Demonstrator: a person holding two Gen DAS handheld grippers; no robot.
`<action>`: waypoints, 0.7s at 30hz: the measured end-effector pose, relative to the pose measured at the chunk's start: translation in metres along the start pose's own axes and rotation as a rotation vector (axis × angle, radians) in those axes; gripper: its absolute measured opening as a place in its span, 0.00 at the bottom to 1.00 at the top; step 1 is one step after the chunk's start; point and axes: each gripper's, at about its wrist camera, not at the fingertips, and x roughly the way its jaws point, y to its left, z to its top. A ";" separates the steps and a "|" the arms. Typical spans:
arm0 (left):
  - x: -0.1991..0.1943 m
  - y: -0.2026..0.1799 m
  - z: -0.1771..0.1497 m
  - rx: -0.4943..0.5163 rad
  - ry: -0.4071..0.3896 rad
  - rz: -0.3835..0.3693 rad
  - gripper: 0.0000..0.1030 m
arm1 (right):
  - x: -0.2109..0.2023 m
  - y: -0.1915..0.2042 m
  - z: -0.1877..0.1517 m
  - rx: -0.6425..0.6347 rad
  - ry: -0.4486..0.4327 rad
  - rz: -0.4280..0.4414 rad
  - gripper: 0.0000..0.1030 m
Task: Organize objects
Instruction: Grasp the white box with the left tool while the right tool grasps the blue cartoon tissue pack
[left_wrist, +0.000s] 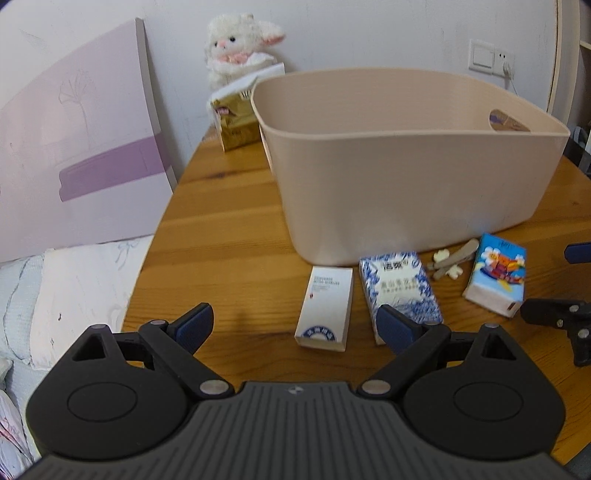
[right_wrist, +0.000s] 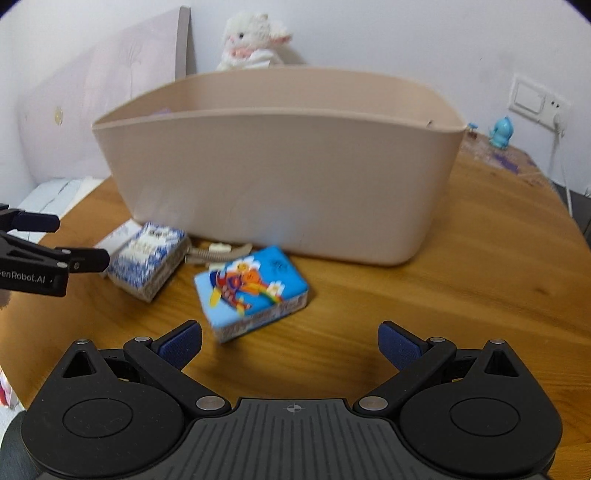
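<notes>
A beige bin (right_wrist: 280, 177), a blue-and-white patterned tissue pack (left_wrist: 400, 291), and a light-blue pack (right_wrist: 255, 288) with perhaps a cartoon print.

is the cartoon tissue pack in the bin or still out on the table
Out. The cartoon tissue pack lies flat on the table in front of the bin, just ahead of the open right gripper.

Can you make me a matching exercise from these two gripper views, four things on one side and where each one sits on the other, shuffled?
Things:
1. white box
2. cartoon tissue pack
3. plush rabbit
4. hair clip

Places:
A. against the wall behind the beige basket
B. between the two tissue packs
C. leftmost of the row before the basket
D. nearest the right gripper

Pairs: 1-C, 2-D, 3-A, 4-B
</notes>
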 end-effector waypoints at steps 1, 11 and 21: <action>0.002 0.000 -0.001 0.001 0.004 0.000 0.93 | 0.002 0.001 -0.001 -0.006 0.006 0.003 1.00; 0.014 0.010 0.001 -0.060 0.006 -0.037 0.93 | 0.014 0.009 0.000 -0.042 -0.011 -0.017 1.00; 0.024 0.018 0.006 -0.108 0.003 -0.055 0.93 | 0.021 0.006 0.005 -0.031 -0.042 -0.029 1.00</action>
